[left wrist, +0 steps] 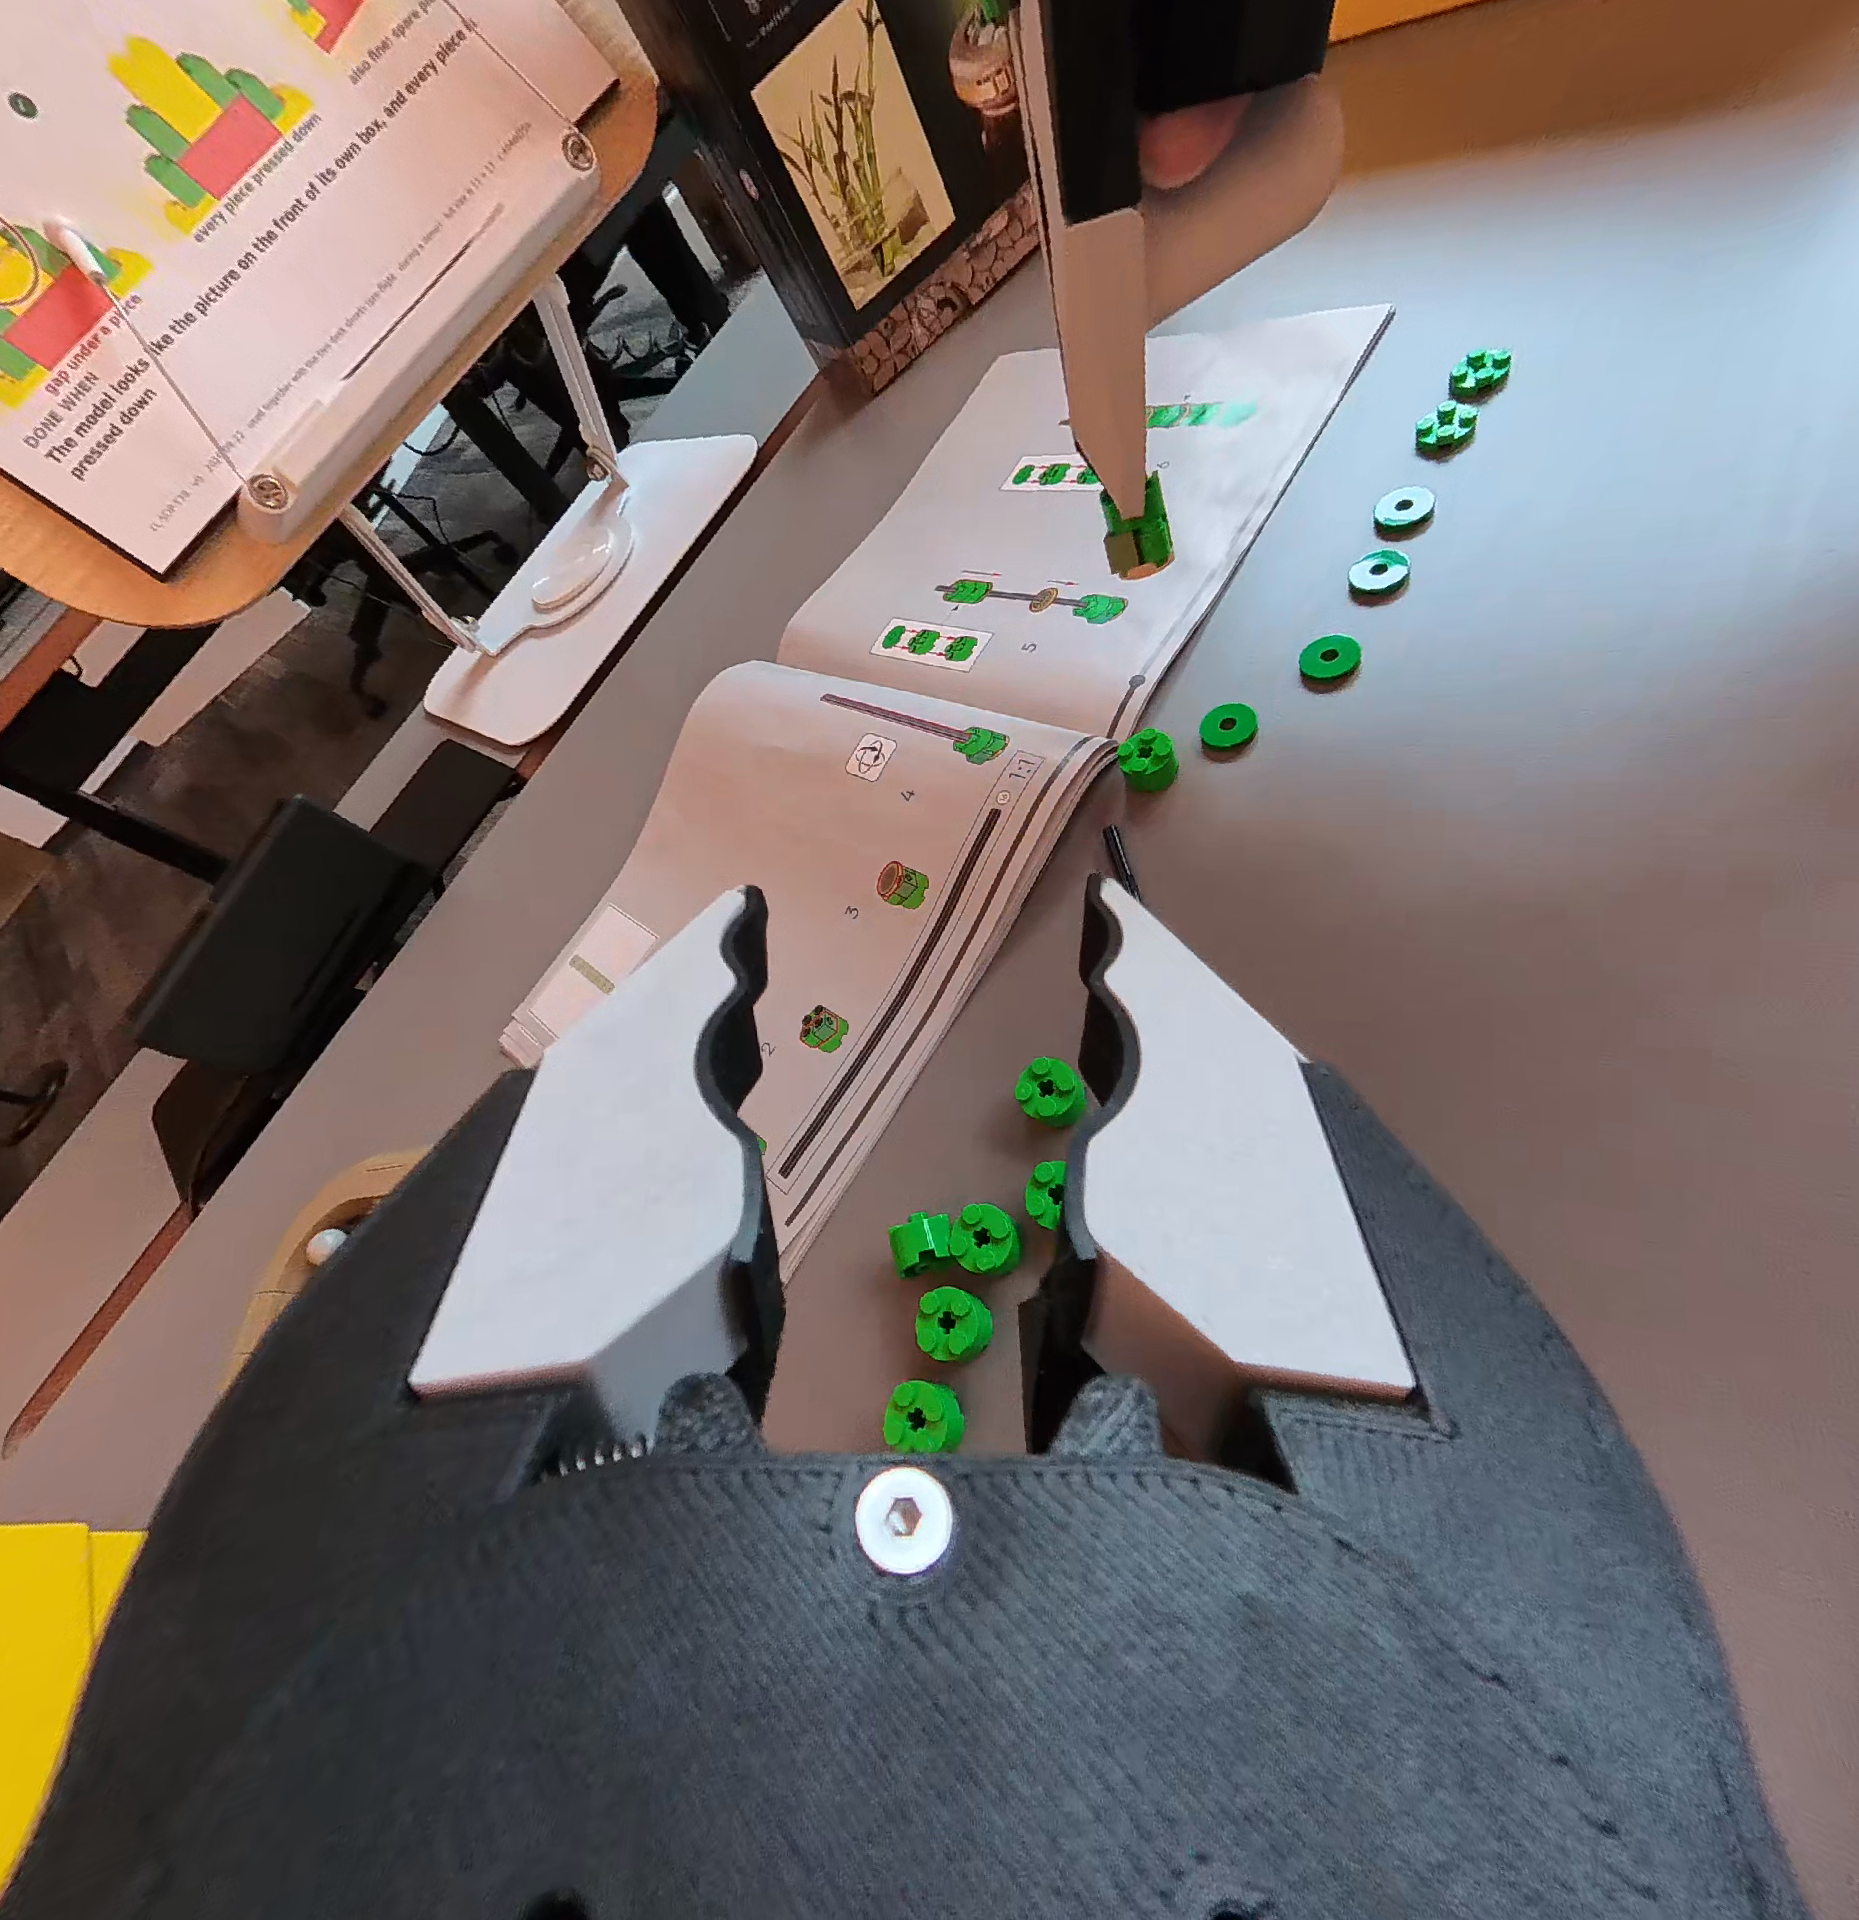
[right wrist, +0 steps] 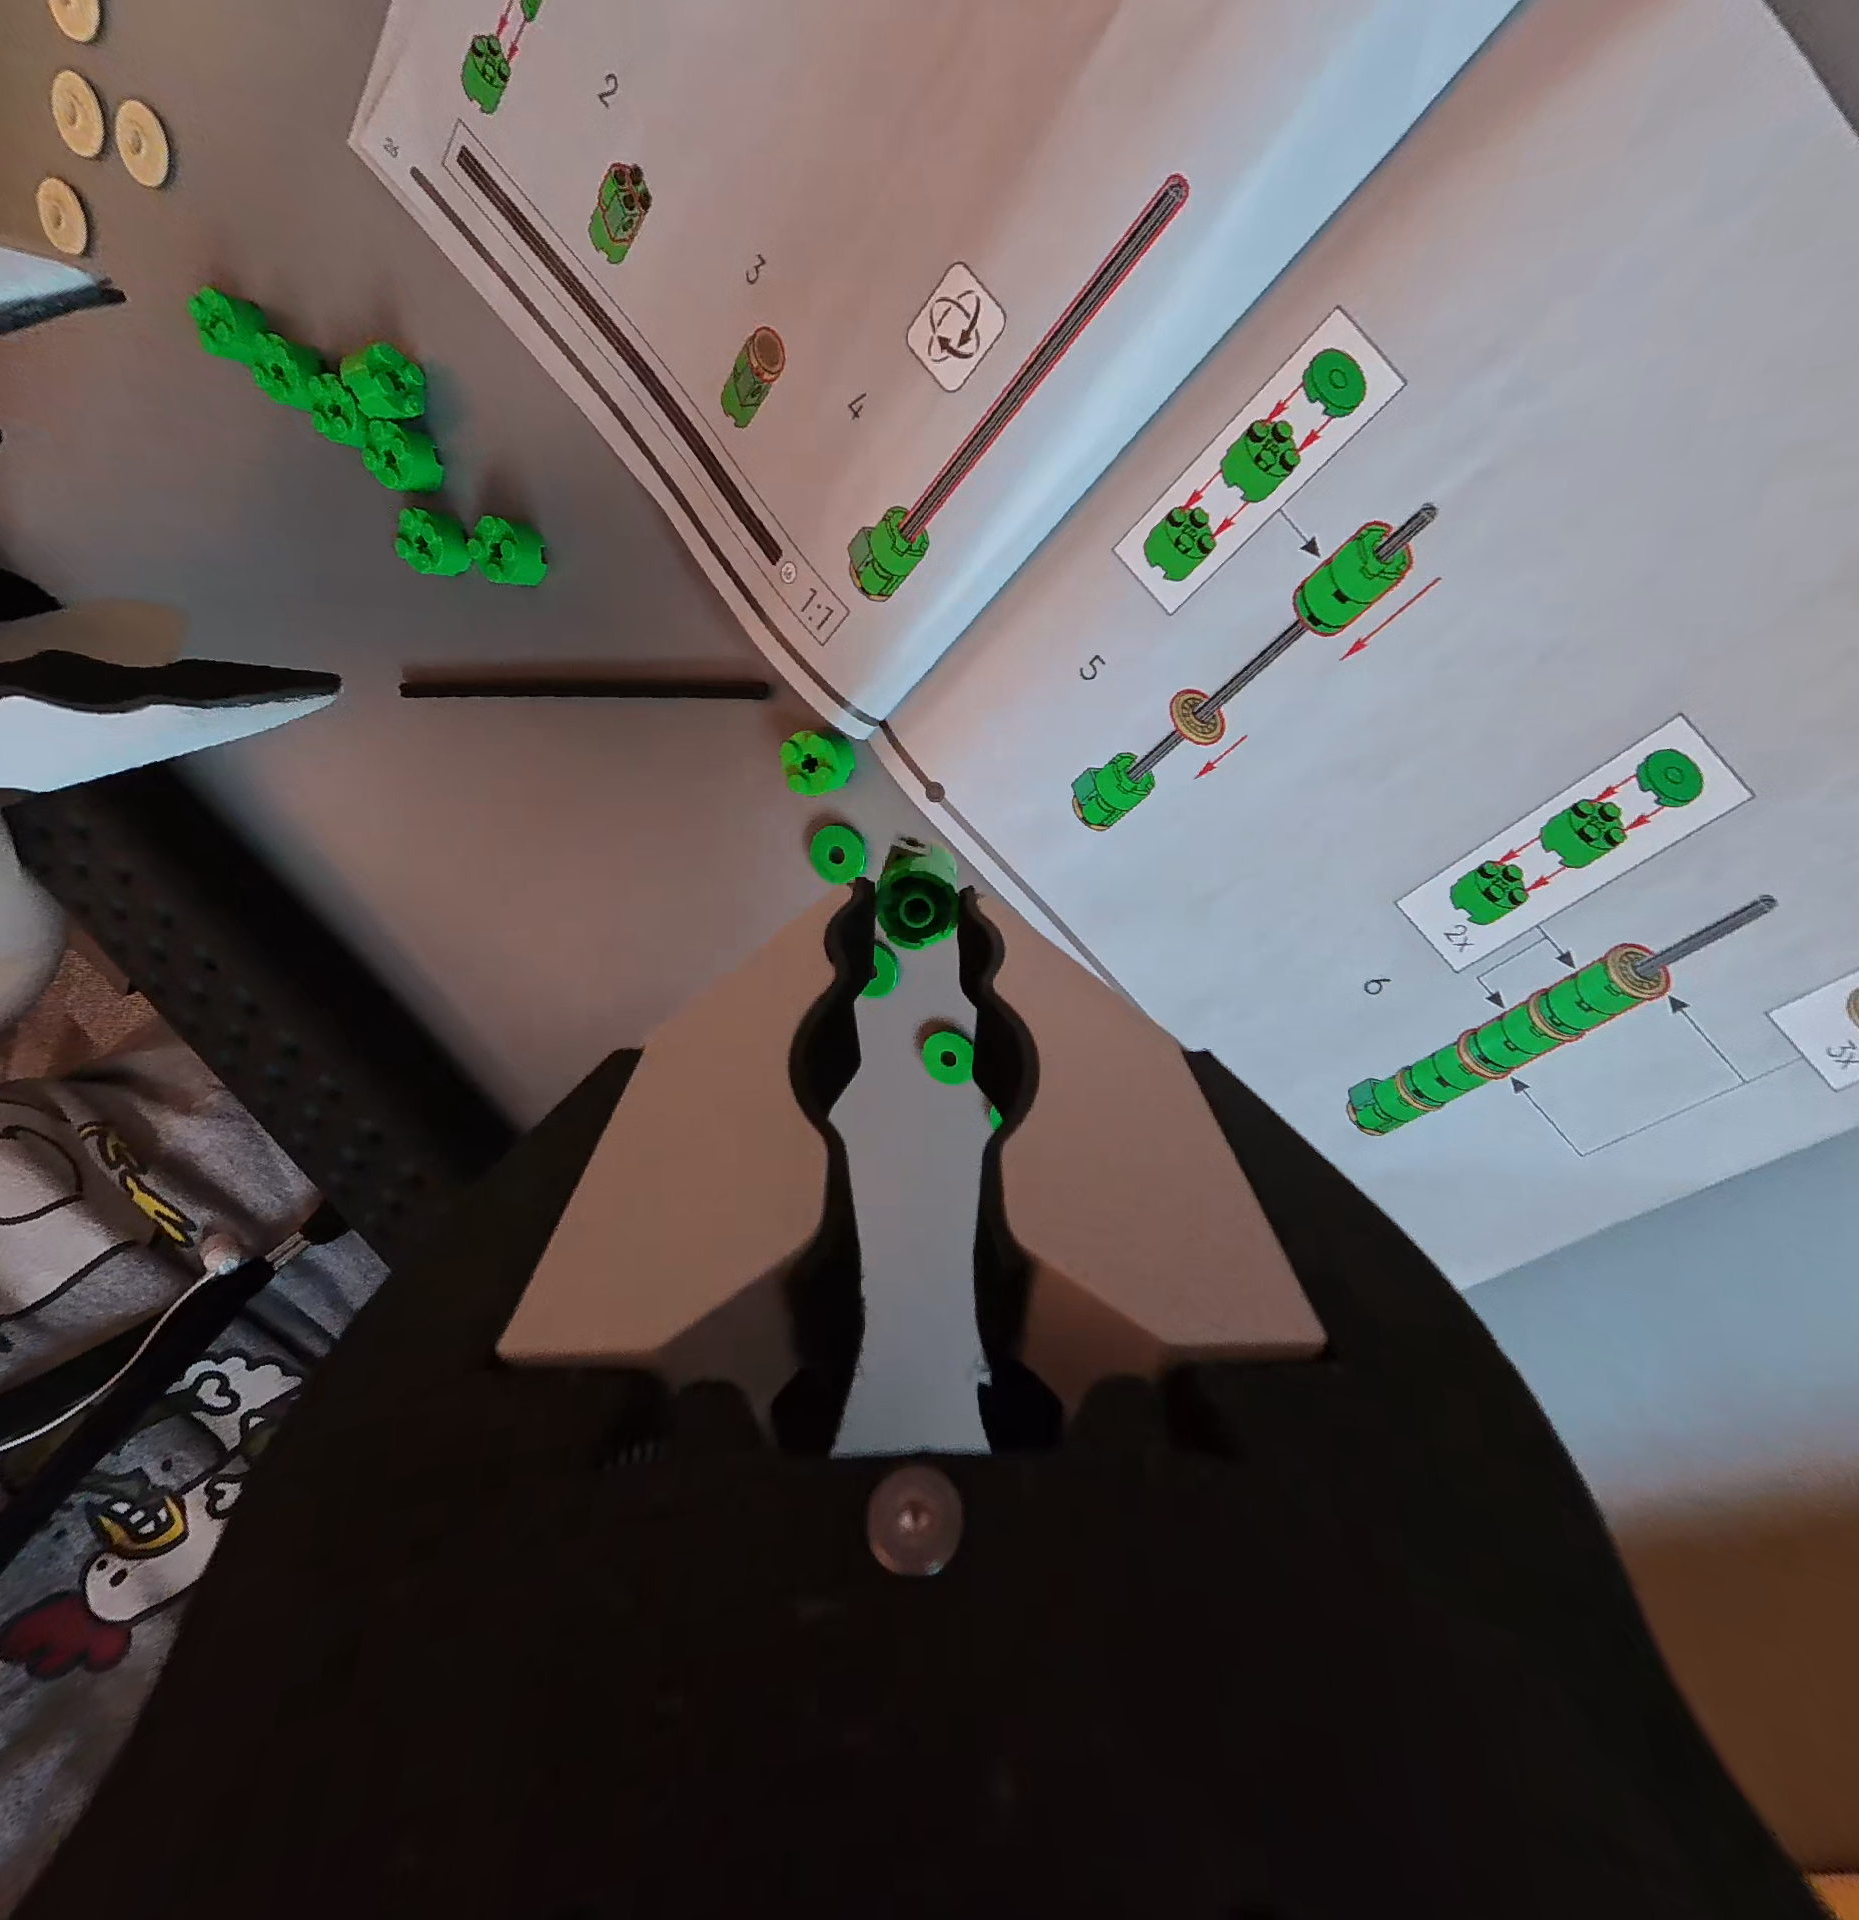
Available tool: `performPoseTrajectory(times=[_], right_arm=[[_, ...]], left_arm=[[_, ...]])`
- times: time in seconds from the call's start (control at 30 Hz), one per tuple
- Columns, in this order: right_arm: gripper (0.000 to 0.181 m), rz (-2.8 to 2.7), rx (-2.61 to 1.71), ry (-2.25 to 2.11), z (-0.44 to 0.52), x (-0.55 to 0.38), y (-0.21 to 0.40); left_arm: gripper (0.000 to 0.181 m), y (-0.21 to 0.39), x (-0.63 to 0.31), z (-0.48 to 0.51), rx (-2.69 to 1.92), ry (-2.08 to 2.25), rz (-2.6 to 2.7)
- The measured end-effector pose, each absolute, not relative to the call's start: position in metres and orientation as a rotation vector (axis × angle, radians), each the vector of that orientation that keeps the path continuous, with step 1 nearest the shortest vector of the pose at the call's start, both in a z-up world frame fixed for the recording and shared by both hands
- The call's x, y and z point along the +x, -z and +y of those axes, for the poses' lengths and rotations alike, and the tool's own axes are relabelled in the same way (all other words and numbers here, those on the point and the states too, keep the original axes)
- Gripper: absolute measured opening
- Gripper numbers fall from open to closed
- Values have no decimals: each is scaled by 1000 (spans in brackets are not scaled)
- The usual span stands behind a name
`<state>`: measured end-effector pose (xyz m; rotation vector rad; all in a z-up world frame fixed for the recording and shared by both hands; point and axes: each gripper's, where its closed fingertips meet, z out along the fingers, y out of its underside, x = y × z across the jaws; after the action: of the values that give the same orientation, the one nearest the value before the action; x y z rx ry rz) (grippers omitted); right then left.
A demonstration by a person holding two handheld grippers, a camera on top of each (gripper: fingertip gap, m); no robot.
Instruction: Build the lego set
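The right tongs (right wrist: pixel 912 902) pinch a small green brick stack (right wrist: pixel 914 906), held above the open instruction booklet (right wrist: pixel 1320 260). The left tongs (left wrist: pixel 920 935) are spread with nothing between them, low over the desk (left wrist: pixel 1579 935) at the booklet's near edge. A cluster of green round bricks (left wrist: pixel 956 1268) lies on the desk just beside the booklet, with a black axle (right wrist: pixel 582 689) near its spine and a row of green round plates (left wrist: pixel 1330 658) running alongside it
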<state>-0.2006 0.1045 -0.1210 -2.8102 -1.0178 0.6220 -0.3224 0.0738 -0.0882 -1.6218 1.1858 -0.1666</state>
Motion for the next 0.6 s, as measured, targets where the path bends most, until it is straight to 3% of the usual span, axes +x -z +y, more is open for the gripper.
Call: performPoseTrajectory(times=[0.6], right_arm=[[14,-1280,-2603,-751,49,-283,83]], left_arm=[[47,89,-279,49,-1696,495,1107]])
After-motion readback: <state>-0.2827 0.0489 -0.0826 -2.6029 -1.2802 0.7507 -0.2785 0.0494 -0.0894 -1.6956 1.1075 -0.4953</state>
